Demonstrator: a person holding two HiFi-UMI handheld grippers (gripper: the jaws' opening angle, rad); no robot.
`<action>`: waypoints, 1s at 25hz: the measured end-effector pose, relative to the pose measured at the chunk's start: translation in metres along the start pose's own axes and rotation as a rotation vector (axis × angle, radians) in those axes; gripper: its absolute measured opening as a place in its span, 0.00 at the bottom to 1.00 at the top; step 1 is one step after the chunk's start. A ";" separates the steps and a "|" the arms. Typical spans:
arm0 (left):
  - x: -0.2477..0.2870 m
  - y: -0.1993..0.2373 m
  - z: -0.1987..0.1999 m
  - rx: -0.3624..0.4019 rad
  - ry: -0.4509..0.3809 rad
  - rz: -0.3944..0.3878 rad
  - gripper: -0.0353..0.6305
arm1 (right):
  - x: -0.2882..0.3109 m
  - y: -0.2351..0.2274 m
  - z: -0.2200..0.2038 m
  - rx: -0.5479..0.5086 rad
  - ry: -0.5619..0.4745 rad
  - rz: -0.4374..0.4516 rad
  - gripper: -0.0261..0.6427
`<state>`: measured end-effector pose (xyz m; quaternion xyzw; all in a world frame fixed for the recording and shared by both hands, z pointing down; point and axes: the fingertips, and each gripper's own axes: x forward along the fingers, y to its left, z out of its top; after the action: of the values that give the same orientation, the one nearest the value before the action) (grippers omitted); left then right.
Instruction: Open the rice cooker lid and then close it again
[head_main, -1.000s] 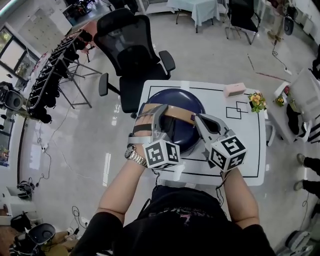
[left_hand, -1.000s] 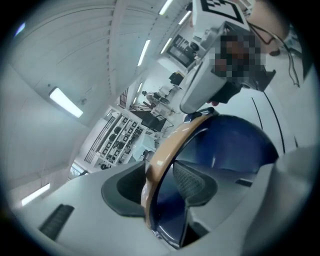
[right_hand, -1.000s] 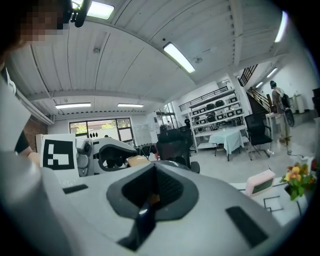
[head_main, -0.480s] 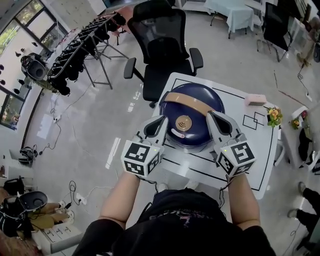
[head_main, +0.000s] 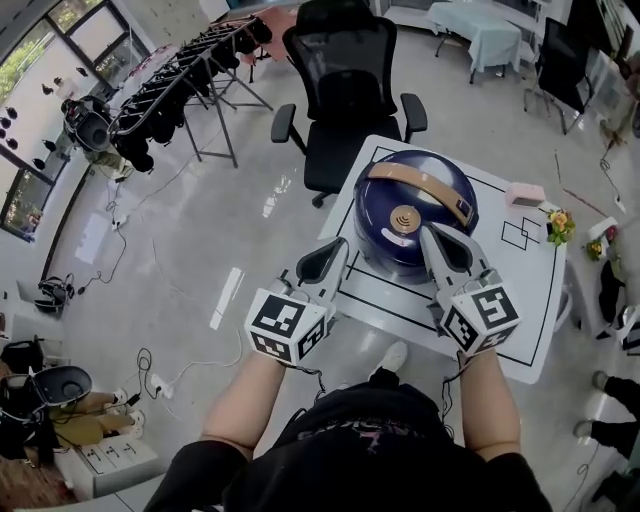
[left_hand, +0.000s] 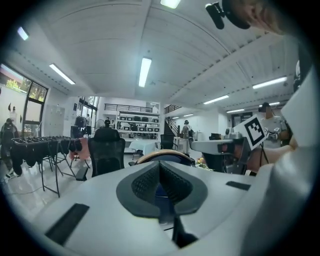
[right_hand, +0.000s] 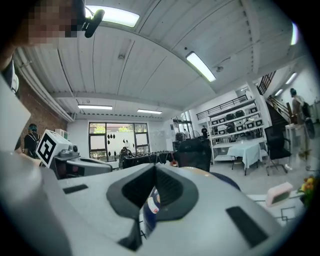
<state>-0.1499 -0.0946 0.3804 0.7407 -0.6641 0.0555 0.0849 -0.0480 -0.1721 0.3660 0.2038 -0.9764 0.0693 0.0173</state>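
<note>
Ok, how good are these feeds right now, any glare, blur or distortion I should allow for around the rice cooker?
Head view: sharp, evenly lit, rice cooker clear with only small highlights; wide-angle bending of the table edges; a bright reflection on the floor. Left gripper view: black round vignette, ceiling light blown out. Right gripper view: same vignette, windows backlit.

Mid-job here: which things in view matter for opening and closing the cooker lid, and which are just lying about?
For the job:
- dark blue round rice cooker with a tan handle, lid down
- left gripper, shut, empty
- right gripper, shut, empty

Lying about:
- small pink box
- bunch of yellow flowers
- black mesh office chair
</note>
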 end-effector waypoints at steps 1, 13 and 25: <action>-0.009 -0.001 -0.002 0.001 -0.001 -0.005 0.06 | -0.003 0.009 -0.001 -0.003 0.000 -0.003 0.04; -0.105 -0.037 -0.032 0.083 0.022 -0.093 0.06 | -0.062 0.104 -0.029 0.002 0.014 -0.076 0.04; -0.128 -0.104 -0.046 0.084 0.036 -0.241 0.06 | -0.143 0.117 -0.036 -0.008 0.025 -0.215 0.04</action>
<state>-0.0597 0.0501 0.3954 0.8168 -0.5659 0.0858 0.0719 0.0366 -0.0040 0.3779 0.3066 -0.9488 0.0657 0.0377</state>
